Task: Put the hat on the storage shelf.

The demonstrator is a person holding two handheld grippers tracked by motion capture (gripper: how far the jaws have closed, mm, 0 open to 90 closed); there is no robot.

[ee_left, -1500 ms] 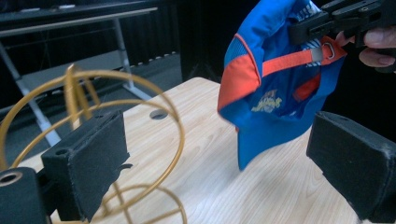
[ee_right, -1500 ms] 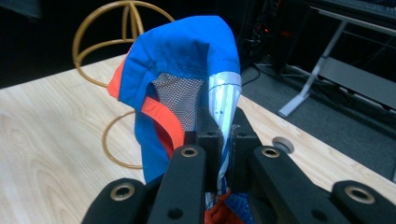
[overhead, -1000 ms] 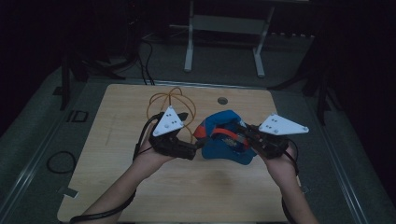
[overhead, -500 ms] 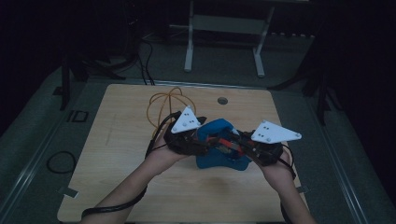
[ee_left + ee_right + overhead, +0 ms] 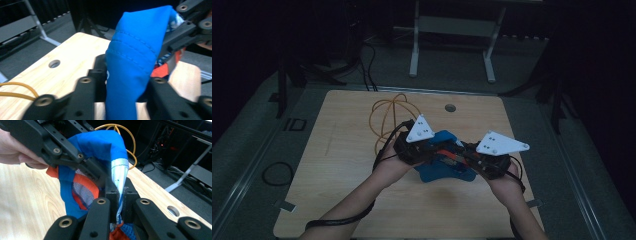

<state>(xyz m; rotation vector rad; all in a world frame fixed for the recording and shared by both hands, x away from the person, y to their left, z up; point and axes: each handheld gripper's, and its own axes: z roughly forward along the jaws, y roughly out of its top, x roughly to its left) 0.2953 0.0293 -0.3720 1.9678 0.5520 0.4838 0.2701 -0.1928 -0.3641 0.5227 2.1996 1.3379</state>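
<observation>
My left gripper (image 5: 432, 150) has just been closing on the blue fabric garment with orange and mesh lining (image 5: 443, 170) — jaws now clamped on a thick bunched fold of it, seen up close in the left gripper view (image 5: 132, 75). My right gripper (image 5: 467, 156) is pinched tight on a thin edge of the same garment, where a pale grey strip runs between the jaws (image 5: 119, 182). The garment hangs between the two grippers just above the light wooden table (image 5: 337, 160), near its middle, with its lower part draped on the tabletop. The grippers sit near each other, tips facing inward. A coiled orange cable (image 5: 387, 117) lies on the table behind my left gripper, apart from the garment. A round hole in the tabletop (image 5: 450, 107) sits further back.
</observation>
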